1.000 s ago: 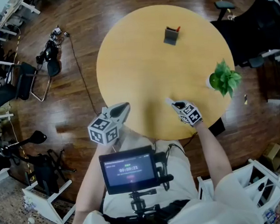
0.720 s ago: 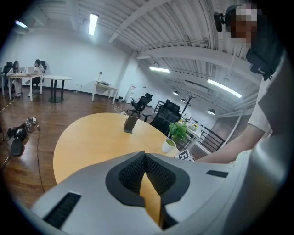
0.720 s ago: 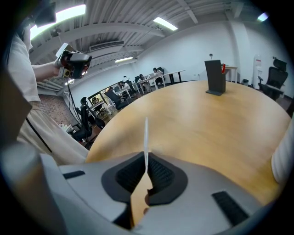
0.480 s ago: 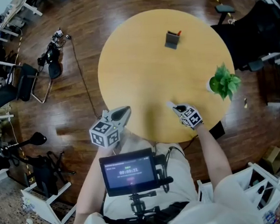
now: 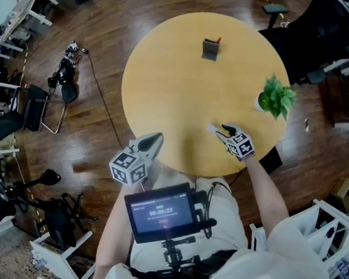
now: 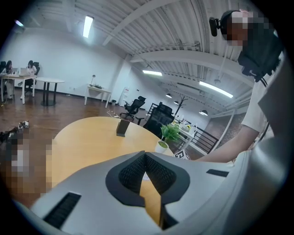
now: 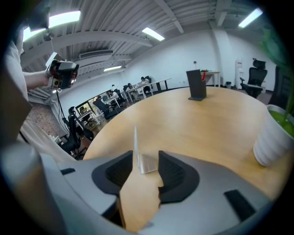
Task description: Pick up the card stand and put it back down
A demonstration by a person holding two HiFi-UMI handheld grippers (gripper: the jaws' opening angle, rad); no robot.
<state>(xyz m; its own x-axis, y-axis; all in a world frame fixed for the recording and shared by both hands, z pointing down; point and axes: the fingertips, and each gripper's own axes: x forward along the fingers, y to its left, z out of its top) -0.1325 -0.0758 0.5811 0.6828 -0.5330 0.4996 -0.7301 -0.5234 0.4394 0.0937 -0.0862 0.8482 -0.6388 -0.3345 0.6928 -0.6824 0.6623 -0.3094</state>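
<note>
1. Right gripper (image 7: 146, 155): jaws have just been opening and now stand wide. The card stand (image 7: 148, 164) sits between them, and neither pad presses on it.
2. Card stand: clear, upright on its own base on the worktop (image 5: 175, 81). It is near the near edge, right of the middle.
3. Left gripper (image 6: 145, 155): jaw tips meet with nothing between them. It hangs over the near-left edge of the worktop, well apart from the card stand.
4. Plant (image 5: 275, 96): in a white pot at the right edge of the worktop, beyond the right gripper.
5. Dark holder (image 5: 210, 48): stands toward the far edge with a red bit showing at its top. It is well apart from both grippers.
</note>
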